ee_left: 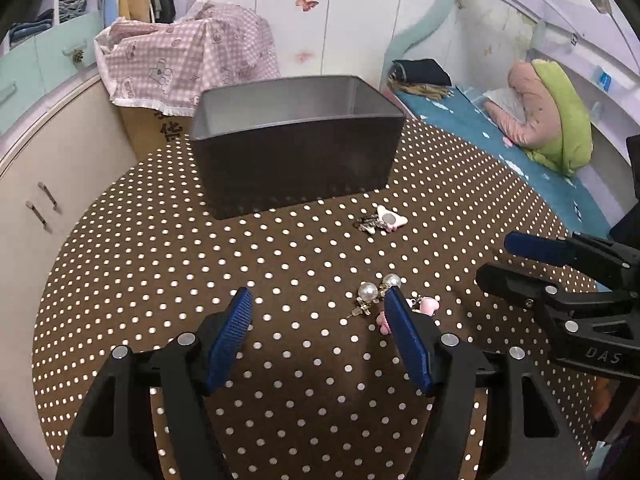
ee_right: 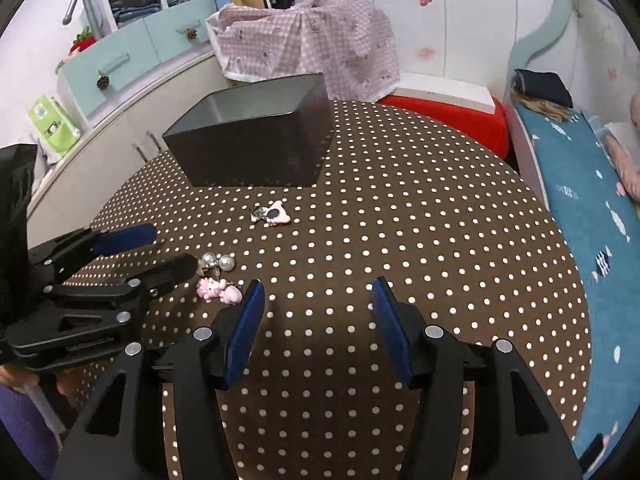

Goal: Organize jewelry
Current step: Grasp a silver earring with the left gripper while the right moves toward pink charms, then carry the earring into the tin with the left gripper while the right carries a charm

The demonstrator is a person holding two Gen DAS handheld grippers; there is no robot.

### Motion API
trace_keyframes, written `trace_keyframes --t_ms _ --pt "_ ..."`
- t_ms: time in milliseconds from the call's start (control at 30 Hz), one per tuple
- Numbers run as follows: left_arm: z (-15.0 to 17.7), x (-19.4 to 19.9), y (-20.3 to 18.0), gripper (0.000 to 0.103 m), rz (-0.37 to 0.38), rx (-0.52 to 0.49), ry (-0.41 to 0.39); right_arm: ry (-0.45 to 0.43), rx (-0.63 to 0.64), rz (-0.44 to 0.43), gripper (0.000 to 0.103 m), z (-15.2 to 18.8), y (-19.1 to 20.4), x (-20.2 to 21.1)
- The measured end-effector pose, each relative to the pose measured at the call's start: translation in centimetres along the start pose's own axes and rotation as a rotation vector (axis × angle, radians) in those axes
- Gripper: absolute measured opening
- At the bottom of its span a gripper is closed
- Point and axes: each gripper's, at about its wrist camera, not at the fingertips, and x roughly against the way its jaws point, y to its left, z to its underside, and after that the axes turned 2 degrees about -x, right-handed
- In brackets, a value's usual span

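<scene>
Round table under a brown cloth with white polka dots (ee_left: pixel 160 264); an open dark grey rectangular metal box (ee_left: pixel 296 160) stands toward the far edge, nothing visible inside from either view. Three pieces of jewelry lie loose on the cloth: a pink-and-white charm with a small dark metal clip (ee_left: pixel 386 220) just in front of the box, a pair of white pearl drop earrings (ee_left: pixel 374 292) nearer the front edge, and a pair of pink figure charms (ee_right: pixel 218 290) just beside the pearls. The left gripper (ee_left: pixel 318 302) is held low with jaws spread wide and nothing between them; its right pad stands just beside the pearls and partly hides the pink charms. The right gripper (ee_right: pixel 318 292) is likewise wide open and empty, over bare cloth, well apart from the jewelry. The step in hand is judged to be the first pick, probably the pearls by the left gripper. The jaws should be shifted rightward until the pearls are centred, lowered to the cloth, and closed slowly, since round beads may be squeezed out sideways. The neighbouring pink charms should not be caught or dragged.
</scene>
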Motion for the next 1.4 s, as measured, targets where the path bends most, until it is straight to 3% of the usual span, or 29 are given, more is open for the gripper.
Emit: trace_keyframes --t_ms 167,267,367,433,500,567,1133,1200,1267,1400 --pt "-0.2 -0.8 -0.2 0.065 -0.023 -0.011 0.008 0.000 -0.008 -0.007 0.055 -0.3 -0.3 -0.3" --pt "-0.5 -1.0 0.3 0.046 -0.017 -0.003 0.016 -0.003 -0.006 -0.012 0.055 -0.5 -0.2 -0.5" --pt "-0.6 -1.3 0.4 0.042 -0.034 -0.032 0.016 -0.003 0.000 -0.019 0.055 -0.7 0.2 -0.7" --pt "-0.5 -1.2 0.4 0.032 -0.041 -0.044 0.010 -0.001 0.000 -0.023 0.055 -0.9 0.4 -0.9" --pt "-0.5 -1.2 0.6 0.013 -0.051 -0.049 0.003 -0.006 0.003 -0.024 0.055 -1.1 0.7 -1.0" --pt "-0.4 -1.1 1.1 0.008 -0.044 -0.039 0.003 -0.002 0.015 -0.028 0.055 -1.3 1.3 -1.3" --pt "0.2 0.9 4.8 0.008 0.005 0.058 -0.033 0.033 0.143 -0.005 0.054 -2.7 7.0 -4.8" --pt "0.2 0.9 4.9 0.008 0.017 0.059 -0.033 0.033 0.147 -0.001 0.047 -2.7 7.2 -5.0" --pt "0.1 0.9 5.1 0.008 0.028 0.061 -0.036 0.033 0.161 0.007 0.032 -2.7 7.3 -5.0" --pt "-0.1 1.0 5.2 0.008 0.057 0.071 -0.042 0.043 0.175 -0.016 0.017 -2.7 7.5 -5.0"
